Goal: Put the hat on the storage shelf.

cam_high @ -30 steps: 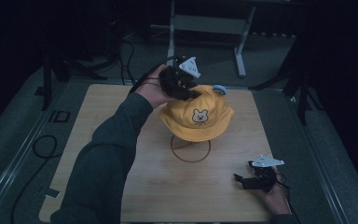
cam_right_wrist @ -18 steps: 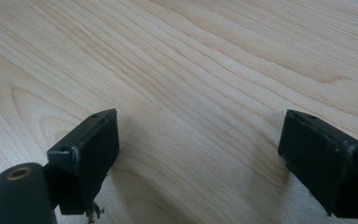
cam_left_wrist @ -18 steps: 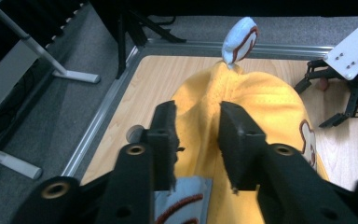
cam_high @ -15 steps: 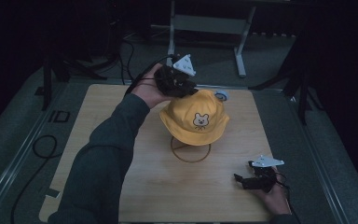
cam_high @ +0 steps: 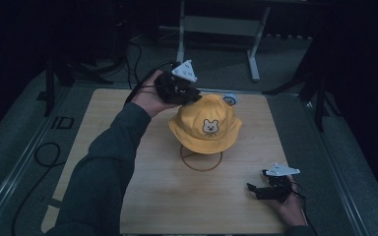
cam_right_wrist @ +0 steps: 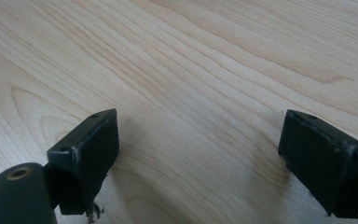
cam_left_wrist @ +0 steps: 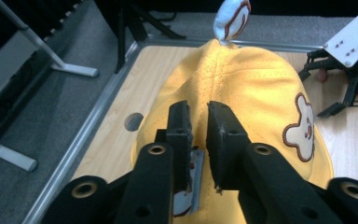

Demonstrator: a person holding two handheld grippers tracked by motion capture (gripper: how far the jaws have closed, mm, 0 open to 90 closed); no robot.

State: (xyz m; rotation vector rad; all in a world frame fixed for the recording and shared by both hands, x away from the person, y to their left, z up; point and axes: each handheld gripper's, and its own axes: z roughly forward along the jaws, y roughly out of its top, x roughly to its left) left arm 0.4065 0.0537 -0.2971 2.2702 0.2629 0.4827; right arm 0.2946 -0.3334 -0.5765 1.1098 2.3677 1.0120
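Note:
A yellow bucket hat (cam_high: 204, 123) with a bear face sits on a stand with a wire ring base (cam_high: 201, 163) at mid table. My left gripper (cam_high: 194, 96) hovers at the hat's far left side, its jaws almost together. In the left gripper view the gripper (cam_left_wrist: 198, 109) is shut on nothing, with the hat's crown (cam_left_wrist: 251, 93) just beyond it. My right gripper (cam_high: 254, 189) rests open at the near right of the table. In the right gripper view that gripper (cam_right_wrist: 198, 135) has only bare wood between its jaws.
A small white and blue object (cam_high: 230, 99) lies behind the hat near the far edge of the wooden table (cam_high: 128, 147). A round hole (cam_left_wrist: 134, 121) shows in the tabletop. A metal frame (cam_high: 216, 24) and cables stand on the floor beyond.
My left gripper has lifted off the top of the hat and drawn back toward the far left. The hat stays on its stand. The right gripper has not moved.

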